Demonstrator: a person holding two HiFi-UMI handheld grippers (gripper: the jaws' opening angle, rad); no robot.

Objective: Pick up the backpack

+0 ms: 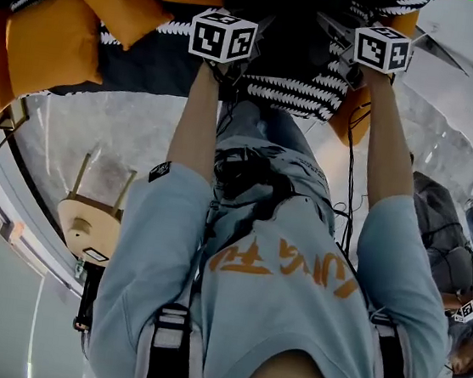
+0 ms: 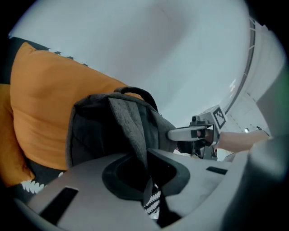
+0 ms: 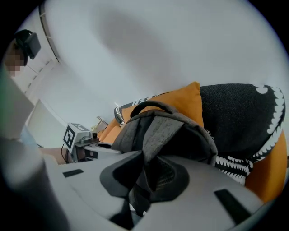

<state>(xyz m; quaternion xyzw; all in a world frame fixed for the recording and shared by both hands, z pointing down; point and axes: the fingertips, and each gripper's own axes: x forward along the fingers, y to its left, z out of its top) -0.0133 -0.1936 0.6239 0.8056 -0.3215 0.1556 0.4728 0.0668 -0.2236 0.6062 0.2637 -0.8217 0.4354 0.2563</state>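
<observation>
Grey backpack (image 2: 92,131) strap edges in left tool (image 2: 146,175), right tool (image 3: 144,177); cushion (image 2: 45,99) behind.

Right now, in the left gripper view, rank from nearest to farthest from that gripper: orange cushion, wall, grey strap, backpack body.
1. The grey strap: pinched between the jaws.
2. The backpack body: centre, just behind.
3. The orange cushion: left, behind it.
4. The wall: background, above.
</observation>
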